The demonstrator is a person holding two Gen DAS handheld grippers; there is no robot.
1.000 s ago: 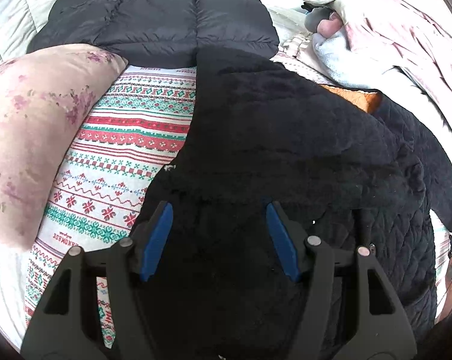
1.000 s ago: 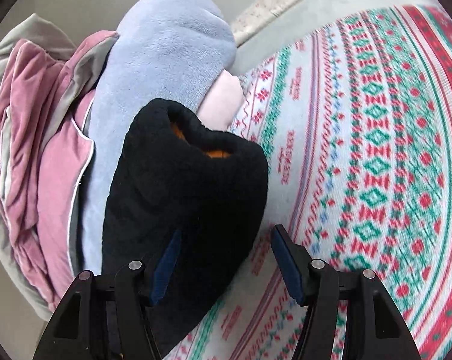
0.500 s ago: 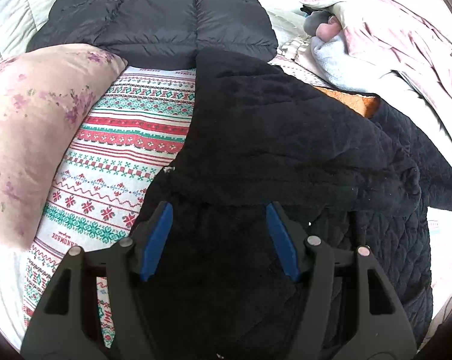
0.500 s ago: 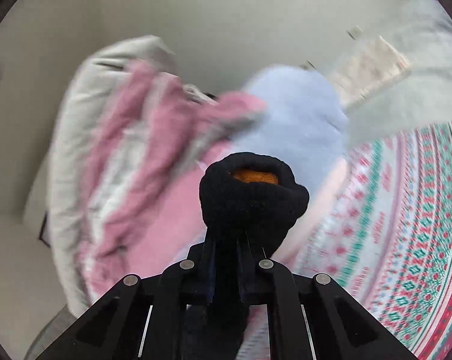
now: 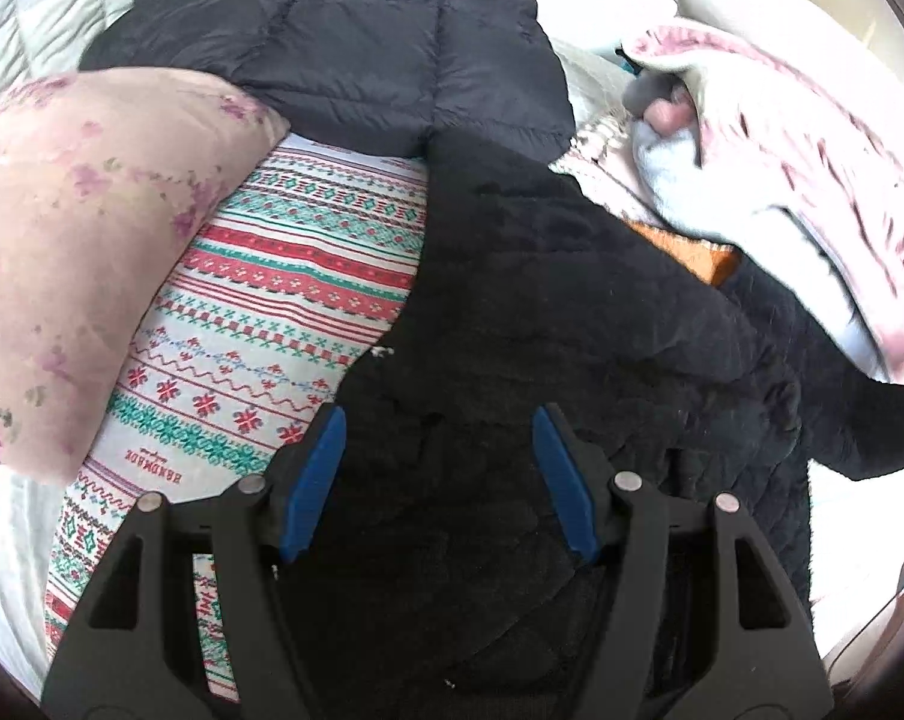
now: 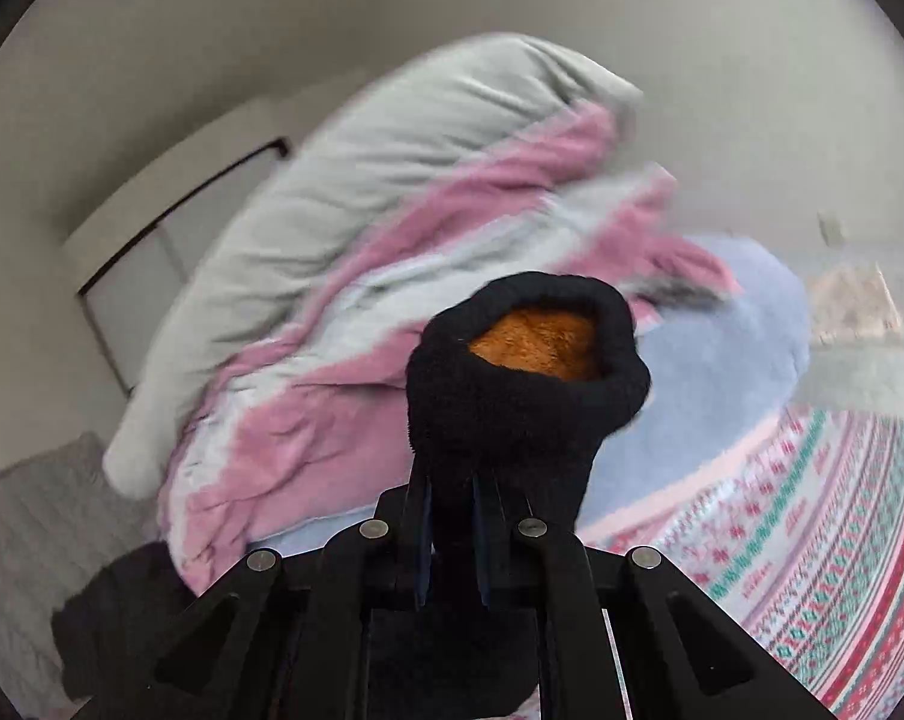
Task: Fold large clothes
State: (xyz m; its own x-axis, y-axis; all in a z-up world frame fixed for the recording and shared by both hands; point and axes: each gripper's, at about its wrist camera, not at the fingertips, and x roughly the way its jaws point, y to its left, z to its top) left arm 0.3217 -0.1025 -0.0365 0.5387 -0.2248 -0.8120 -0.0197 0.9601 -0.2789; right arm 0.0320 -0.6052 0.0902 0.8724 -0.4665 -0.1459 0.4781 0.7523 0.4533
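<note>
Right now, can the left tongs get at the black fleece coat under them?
Probably yes. The left tongs are open right over the black fleece coat, and nothing lies between them. The right tongs hold its sleeve cuff.

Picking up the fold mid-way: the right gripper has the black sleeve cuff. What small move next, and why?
Probably carry the cuff across onto the black fleece jacket. The right gripper is shut on it, lifted off the bed, while the left gripper hangs open over the jacket body, pinning nothing, so move slowly.
</note>
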